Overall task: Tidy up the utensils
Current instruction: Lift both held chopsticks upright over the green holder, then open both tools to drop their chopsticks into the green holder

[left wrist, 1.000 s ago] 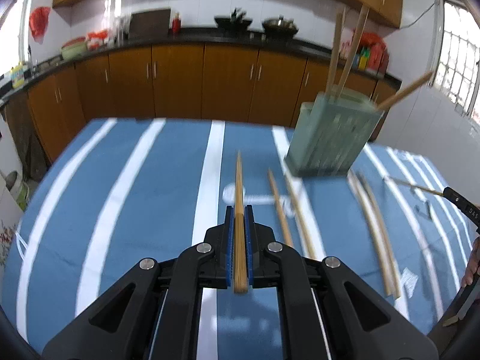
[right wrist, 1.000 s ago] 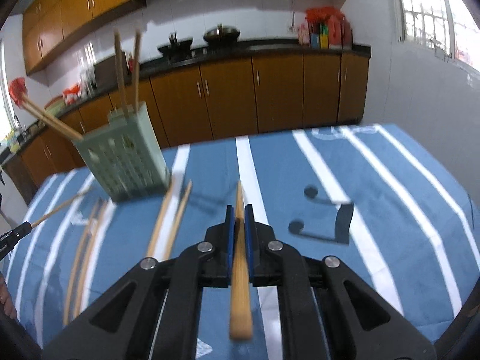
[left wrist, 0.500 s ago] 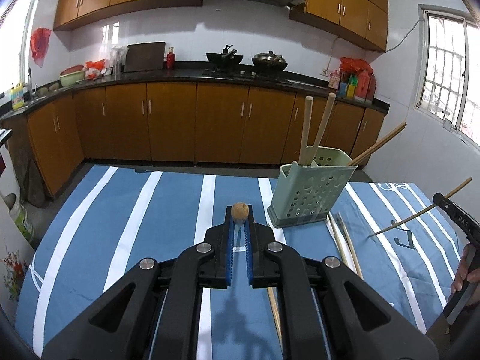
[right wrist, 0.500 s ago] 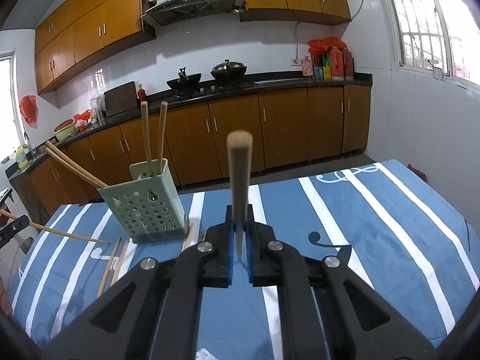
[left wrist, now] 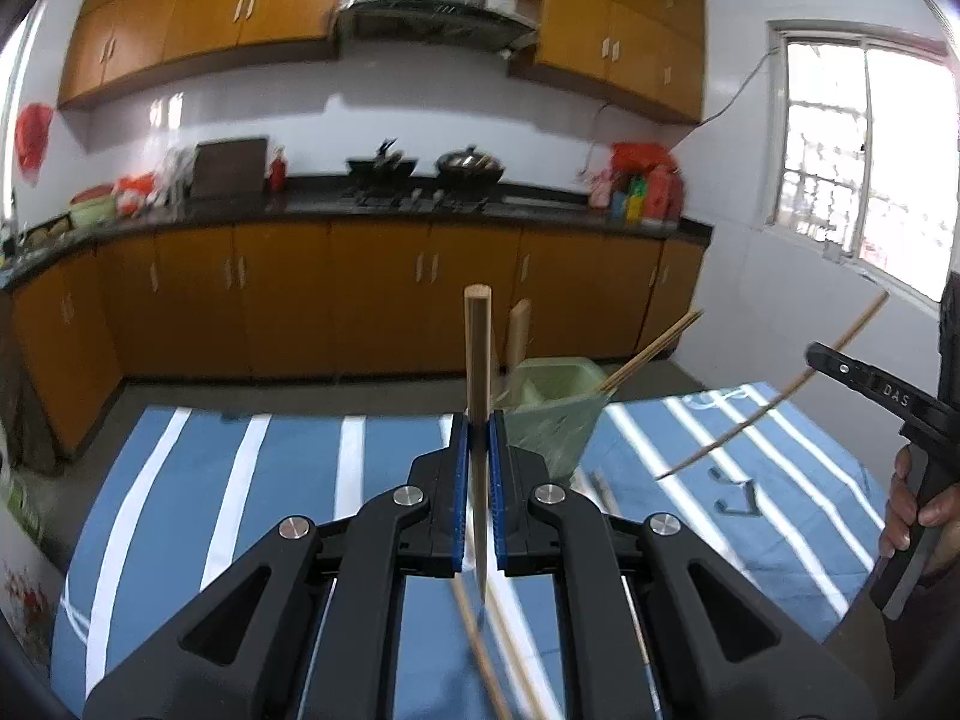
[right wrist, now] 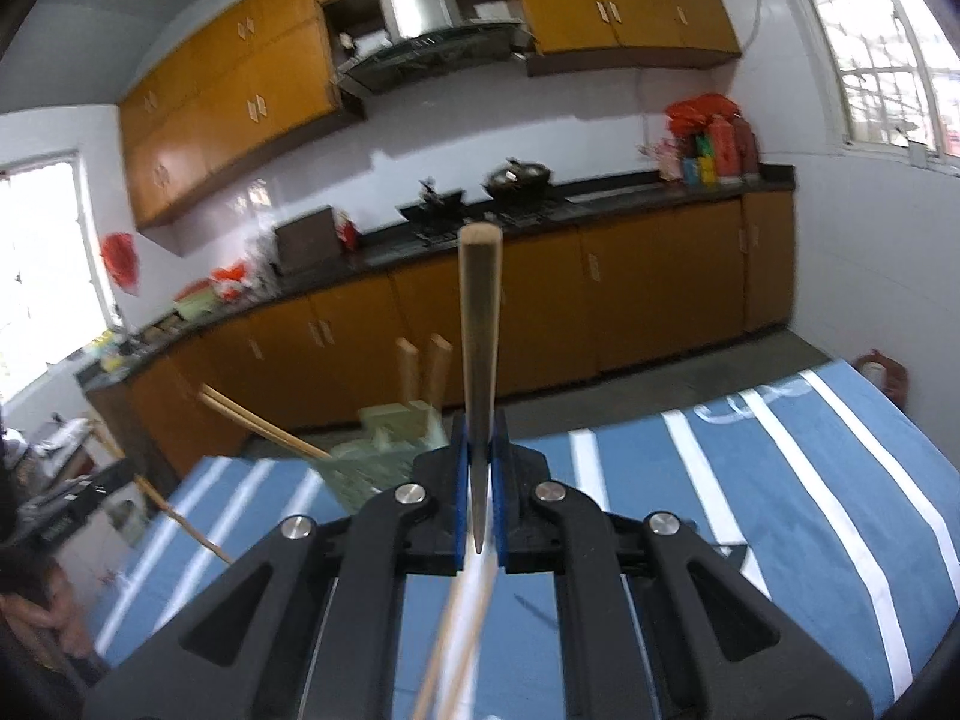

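My left gripper [left wrist: 478, 426] is shut on a wooden chopstick [left wrist: 478, 348] that stands nearly upright, thick end up. Just behind it, slightly right, a pale green perforated utensil holder [left wrist: 555, 399] stands on the blue striped tablecloth [left wrist: 288, 480] with several chopsticks sticking out. My right gripper [right wrist: 478, 429] is shut on another chopstick [right wrist: 480, 324], also pointing up, with the green holder [right wrist: 390, 438] to its left. In the left wrist view the right gripper's chopstick [left wrist: 774, 402] slants at the far right. Loose chopsticks [left wrist: 492, 660] lie blurred on the cloth below.
A person's hand [left wrist: 915, 510] grips the right tool's handle at the right edge. Orange kitchen cabinets [left wrist: 360, 294] and a dark counter with woks [left wrist: 420, 171] run behind the table. A window [left wrist: 840, 180] lights the right wall. The cloth's far edge [right wrist: 660, 420] drops to grey floor.
Both grippers have risen from near the tablecloth, lifting their chopsticks. The chopsticks have swung from lying forward along the fingers to pointing upward. The holder now sits lower and nearer in both views.
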### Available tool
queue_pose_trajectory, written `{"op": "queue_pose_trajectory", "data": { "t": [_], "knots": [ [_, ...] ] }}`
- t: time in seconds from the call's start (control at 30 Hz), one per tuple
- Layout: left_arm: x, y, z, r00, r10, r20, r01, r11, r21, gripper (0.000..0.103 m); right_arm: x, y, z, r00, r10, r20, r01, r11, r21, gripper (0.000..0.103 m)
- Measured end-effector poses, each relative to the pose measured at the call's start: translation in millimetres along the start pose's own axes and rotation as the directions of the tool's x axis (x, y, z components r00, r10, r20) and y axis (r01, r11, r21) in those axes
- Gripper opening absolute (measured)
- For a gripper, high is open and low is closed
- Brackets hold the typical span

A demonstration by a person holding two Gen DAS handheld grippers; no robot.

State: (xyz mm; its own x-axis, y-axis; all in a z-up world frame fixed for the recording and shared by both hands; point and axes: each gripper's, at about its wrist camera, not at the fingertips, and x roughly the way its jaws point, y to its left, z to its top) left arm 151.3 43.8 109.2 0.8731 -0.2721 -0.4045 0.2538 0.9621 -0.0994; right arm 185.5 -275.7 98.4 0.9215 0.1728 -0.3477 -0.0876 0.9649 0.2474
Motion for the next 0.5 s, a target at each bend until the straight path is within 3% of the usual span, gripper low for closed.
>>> {"op": "queue_pose_trajectory", "data": {
  "t": [0.2,0.3,0.5],
  "knots": [
    [-3.1,-24.1,30.5,0.995,-0.014,0.104,0.011,1.0,0.022,0.007,-18.9,32.6,31.2,0.991,0.112,0.068,-0.11,0.993,-0.036,0.008],
    [0.2,-32.7,50.2,0.986,-0.002,0.168,0.001,1.0,0.003,0.007,-18.1,49.3,45.7,0.987,0.119,0.111,-0.111,0.991,-0.073,0.008],
    [19.6,-41.7,85.3,0.951,0.068,0.301,-0.054,0.997,-0.054,0.007,12.9,67.8,66.1,0.985,0.105,0.136,-0.09,0.99,-0.112,0.008]
  ]
}}
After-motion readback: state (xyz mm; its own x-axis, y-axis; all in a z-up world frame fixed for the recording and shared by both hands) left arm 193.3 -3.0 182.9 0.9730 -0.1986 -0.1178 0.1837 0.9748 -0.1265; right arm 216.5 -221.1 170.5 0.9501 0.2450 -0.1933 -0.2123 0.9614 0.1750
